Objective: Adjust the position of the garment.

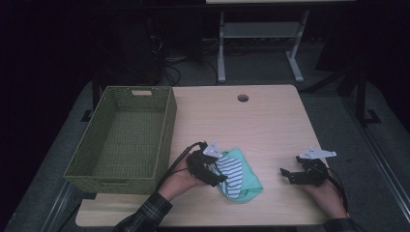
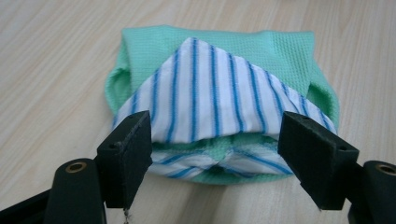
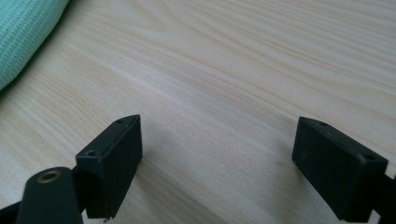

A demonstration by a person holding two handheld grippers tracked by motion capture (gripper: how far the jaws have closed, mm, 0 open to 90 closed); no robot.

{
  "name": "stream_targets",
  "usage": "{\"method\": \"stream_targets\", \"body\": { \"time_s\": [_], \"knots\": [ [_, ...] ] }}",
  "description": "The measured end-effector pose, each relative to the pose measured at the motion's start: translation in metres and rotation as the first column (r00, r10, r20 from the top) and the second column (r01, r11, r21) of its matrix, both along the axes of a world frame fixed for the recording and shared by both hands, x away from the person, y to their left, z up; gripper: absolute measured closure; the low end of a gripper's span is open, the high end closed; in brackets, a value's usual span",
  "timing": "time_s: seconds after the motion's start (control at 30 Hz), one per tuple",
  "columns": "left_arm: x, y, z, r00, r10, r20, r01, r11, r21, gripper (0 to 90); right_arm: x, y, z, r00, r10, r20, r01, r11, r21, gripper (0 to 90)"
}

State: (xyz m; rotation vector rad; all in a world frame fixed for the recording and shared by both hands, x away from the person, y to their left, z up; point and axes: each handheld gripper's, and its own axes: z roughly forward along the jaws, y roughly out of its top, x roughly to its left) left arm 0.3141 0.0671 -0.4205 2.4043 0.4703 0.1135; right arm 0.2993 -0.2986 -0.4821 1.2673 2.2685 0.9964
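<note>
On the wooden table [image 1: 270, 121] I'm resting my left gripper [image 1: 216, 175], jaws wide apart, around the folded cloth [image 1: 239, 178]; my right gripper [image 1: 287, 175] is sitting open to its right over bare wood.

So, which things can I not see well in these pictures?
- Folded cloth, high view: its near left edge is behind the left gripper.
- Folded cloth, right gripper view: the picture's edge cuts off all but a green corner.
- Basket, high view: the near wall hides the floor behind it.
</note>
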Motion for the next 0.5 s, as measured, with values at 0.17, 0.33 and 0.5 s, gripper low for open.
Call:
{"method": "stream_targets", "body": {
  "time_s": [0.17,0.33,0.5],
  "knots": [
    [-0.003,-0.008,-0.006,0.9993,-0.036,0.002,0.036,0.9984,0.044,23.4,0.000,0.000,0.000,1.0000,-0.002,0.000,0.002,1.0000,0.000,15.5],
    [-0.005,-0.015,-0.016,0.9984,-0.056,0.005,0.056,0.9950,0.083,23.1,0.000,0.000,0.000,1.0000,-0.003,0.000,0.003,1.0000,0.001,15.5],
    [-0.005,-0.017,-0.026,0.9975,-0.070,-0.005,0.070,0.9909,0.115,22.1,0.000,0.000,0.000,1.0000,-0.007,-0.001,0.007,1.0000,0.000,15.5]
  ]
}}
